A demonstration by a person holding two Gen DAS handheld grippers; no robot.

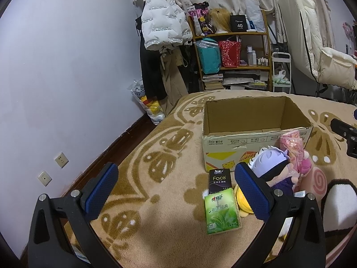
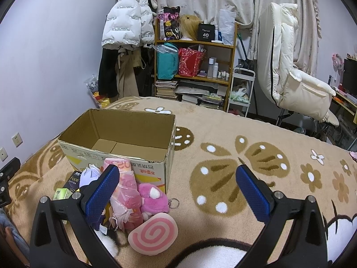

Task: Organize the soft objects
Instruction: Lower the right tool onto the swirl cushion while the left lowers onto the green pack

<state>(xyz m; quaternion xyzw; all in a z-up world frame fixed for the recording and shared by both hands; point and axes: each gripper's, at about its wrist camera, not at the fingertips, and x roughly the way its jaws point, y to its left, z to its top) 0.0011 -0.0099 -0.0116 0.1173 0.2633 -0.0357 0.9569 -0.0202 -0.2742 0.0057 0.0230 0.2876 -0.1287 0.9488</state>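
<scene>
An open, empty cardboard box point(image 1: 256, 131) stands on the bed; it also shows in the right wrist view point(image 2: 116, 138). In front of it lies a pile: a white-haired plush doll point(image 1: 271, 165), a pink wrapped item point(image 2: 127, 189), a pink plush keychain point(image 2: 154, 198), a pink swirl cushion point(image 2: 154, 234), a yellow soft thing point(image 1: 242, 201), a green tissue pack point(image 1: 223, 212) and a black tissue pack point(image 1: 219, 179). My left gripper point(image 1: 176, 192) is open and empty, left of the pile. My right gripper point(image 2: 177, 192) is open and empty, above the pile's right side.
The bed has a beige flower-patterned blanket point(image 2: 256, 167). Behind it stand a wooden shelf point(image 2: 196, 67) with bags and books, hanging coats point(image 2: 127, 22), a small white cart point(image 2: 241, 89) and a white padded chair point(image 2: 290, 71). A purple wall point(image 1: 67, 67) is on the left.
</scene>
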